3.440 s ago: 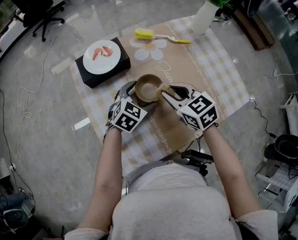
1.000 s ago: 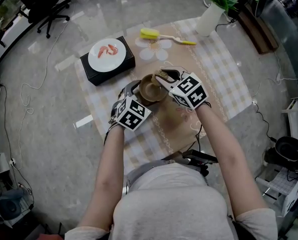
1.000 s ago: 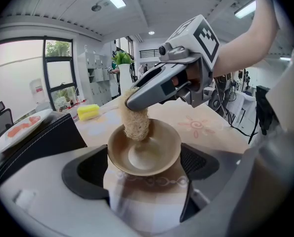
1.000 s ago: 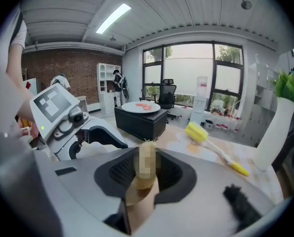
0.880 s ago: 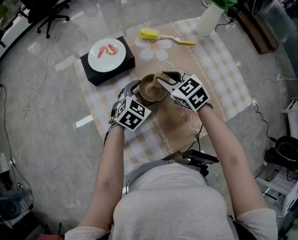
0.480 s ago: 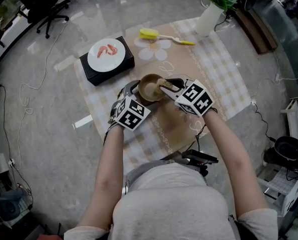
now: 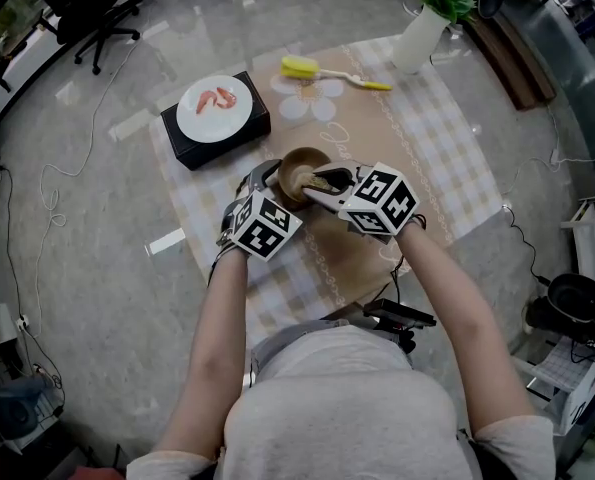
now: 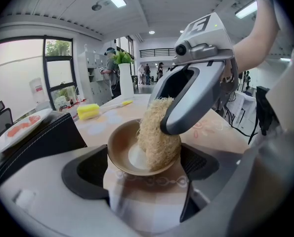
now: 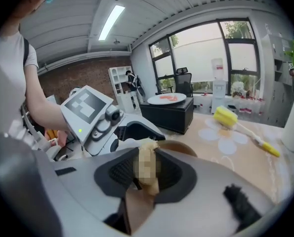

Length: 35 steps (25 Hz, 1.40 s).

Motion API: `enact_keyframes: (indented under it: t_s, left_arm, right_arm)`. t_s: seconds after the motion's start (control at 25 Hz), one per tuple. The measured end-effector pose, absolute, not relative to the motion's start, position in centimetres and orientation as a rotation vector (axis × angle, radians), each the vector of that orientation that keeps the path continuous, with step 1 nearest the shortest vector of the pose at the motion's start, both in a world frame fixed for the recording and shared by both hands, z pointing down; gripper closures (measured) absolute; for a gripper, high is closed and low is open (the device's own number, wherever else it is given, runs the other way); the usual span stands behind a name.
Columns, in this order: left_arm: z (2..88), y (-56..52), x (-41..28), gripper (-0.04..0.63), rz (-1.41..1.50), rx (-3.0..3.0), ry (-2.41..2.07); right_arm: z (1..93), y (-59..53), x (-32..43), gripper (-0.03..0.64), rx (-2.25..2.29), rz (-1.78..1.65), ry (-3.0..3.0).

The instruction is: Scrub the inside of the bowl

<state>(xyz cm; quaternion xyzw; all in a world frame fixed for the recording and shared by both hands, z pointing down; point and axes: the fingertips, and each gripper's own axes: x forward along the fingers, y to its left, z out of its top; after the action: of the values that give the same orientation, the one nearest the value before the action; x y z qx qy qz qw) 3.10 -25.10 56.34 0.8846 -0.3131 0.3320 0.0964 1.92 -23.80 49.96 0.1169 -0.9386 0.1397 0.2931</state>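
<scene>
Loofah scrubber (image 8: 155, 132) inside bowl (image 8: 118, 148), clamped by right gripper (image 7: 317, 181).

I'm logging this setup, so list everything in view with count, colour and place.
Round brown bowl: one, brown, mid-cloth.
Tan fibrous scrubber: one, tan, inside the bowl.
White plate with shrimp: one, white, atop the box.
Black box: one, black, cloth's far left.
Yellow-headed brush: one, yellow, far side.
White vase with plant: one, white, far right corner.
Checked tablecloth: one, beige-white, beneath bowl and box.
Black office chair: one, black, far left.
Left gripper: one, grey, clamping the bowl.
Right gripper: one, grey, clamping the scrubber.
</scene>
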Motion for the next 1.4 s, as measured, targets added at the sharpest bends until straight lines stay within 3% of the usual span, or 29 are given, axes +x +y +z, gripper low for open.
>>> enact_keyframes:
  t_s: [0.92,1.4]
  left_arm:
    - [56.4,-25.0,3.1,0.124,0.989,2.619,-0.921]
    - [56.4,-25.0,3.0,0.126,0.992,2.62,-0.917]
  right_arm:
    - [51.4,-29.7,1.4,0.523,0.584,0.07,-2.422]
    - [51.7,-27.9,4.2,0.523,0.556,0.17,-2.333]
